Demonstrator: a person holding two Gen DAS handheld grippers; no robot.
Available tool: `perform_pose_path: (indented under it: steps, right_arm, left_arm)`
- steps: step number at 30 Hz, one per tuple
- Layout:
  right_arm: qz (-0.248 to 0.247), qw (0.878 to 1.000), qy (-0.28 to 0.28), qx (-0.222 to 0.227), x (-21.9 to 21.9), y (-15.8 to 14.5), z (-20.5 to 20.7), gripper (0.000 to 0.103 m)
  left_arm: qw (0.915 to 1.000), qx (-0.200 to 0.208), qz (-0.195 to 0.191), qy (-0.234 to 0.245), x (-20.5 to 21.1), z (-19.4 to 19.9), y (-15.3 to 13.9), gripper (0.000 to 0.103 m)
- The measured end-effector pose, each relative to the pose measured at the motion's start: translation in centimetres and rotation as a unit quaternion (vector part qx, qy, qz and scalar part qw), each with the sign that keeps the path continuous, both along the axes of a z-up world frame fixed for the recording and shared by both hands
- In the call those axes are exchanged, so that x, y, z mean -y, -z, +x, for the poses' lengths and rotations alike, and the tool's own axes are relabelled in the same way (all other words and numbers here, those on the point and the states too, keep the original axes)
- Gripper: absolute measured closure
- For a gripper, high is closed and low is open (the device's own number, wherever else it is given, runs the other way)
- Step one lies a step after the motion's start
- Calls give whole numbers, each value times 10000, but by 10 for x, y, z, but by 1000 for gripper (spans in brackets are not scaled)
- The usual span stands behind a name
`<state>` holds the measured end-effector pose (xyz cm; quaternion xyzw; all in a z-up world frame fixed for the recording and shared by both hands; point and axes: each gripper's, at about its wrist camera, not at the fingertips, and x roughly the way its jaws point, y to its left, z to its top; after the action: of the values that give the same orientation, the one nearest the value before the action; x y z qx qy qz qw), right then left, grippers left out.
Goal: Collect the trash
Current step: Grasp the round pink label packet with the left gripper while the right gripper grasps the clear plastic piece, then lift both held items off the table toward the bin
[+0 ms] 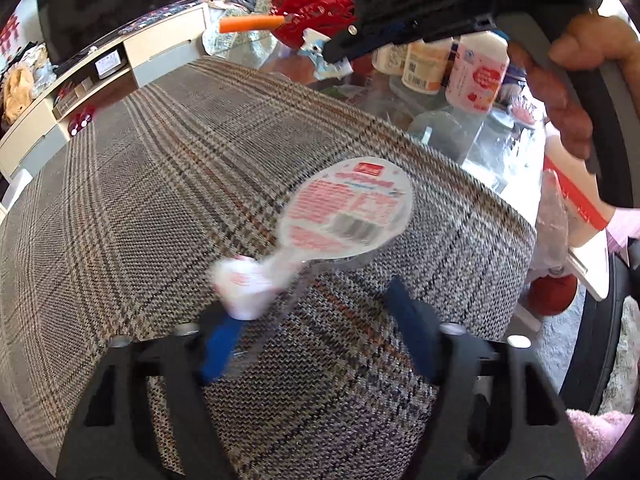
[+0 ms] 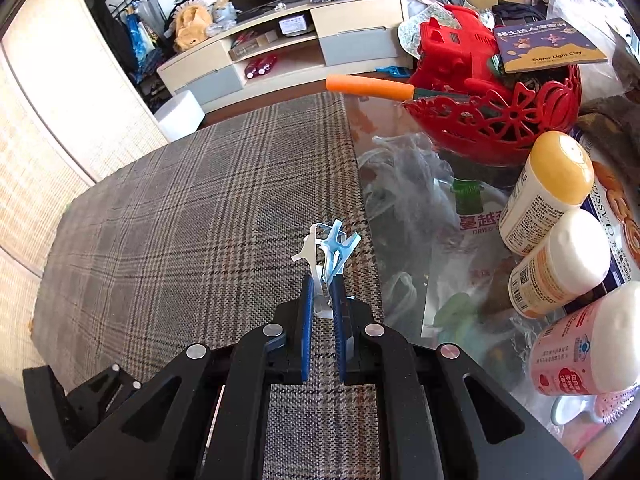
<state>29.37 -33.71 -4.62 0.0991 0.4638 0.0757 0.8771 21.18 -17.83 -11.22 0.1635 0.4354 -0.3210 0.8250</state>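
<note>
1. The left gripper [image 1: 316,328] hangs above the plaid mat [image 1: 160,200] on the desk [image 2: 400,128], fingers parted, blurred plastic packaging [image 1: 348,212] near its left finger; contact cannot be told.
2. The right gripper [image 2: 322,316] has its fingers narrow, clamped on blue-and-white plastic scraps [image 2: 326,250] above the mat's edge.
3. Bottles [image 2: 548,188] and a red basket [image 2: 500,112] stand to the right.

A coarse woven plaid cloth [image 2: 200,208], matt and rough, covers part of the surface; beside it the bare top [image 2: 404,128] is glossy glass with crinkled clear plastic film [image 2: 404,184] on it. The red openwork basket [image 2: 504,120] and the bottles [image 2: 556,264] look like smooth plastic, and the wrapper [image 1: 348,212] is shiny printed film.
</note>
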Motion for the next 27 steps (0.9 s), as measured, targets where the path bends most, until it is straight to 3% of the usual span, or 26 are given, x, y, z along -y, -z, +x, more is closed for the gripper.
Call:
perform_pose_path:
  steps: [1,3,10,15,27]
  right_arm:
    - [-18,10000,-11,2,-1,0,-1,92]
    - [-46,10000,-20,-4,-2,0,-2,92]
    - [-41,10000,-89,12,-9,-6,-8,92]
    - [-32,9998,-181,67,-20,-25,-34,92]
    - [150,9974,-563,416,-62,-83,-181,92]
  left_arm:
    - [10000,10,-11,-69,-1,2,-2,79]
    - [9998,-64,-26,-178,-4,8,-2,91]
    - [9984,10,84,-552,-18,7,-7,93]
    - [9956,55,45,-932,-41,-12,-30,93]
    - [9778,215,-555,-2010,-92,-130,-110,92]
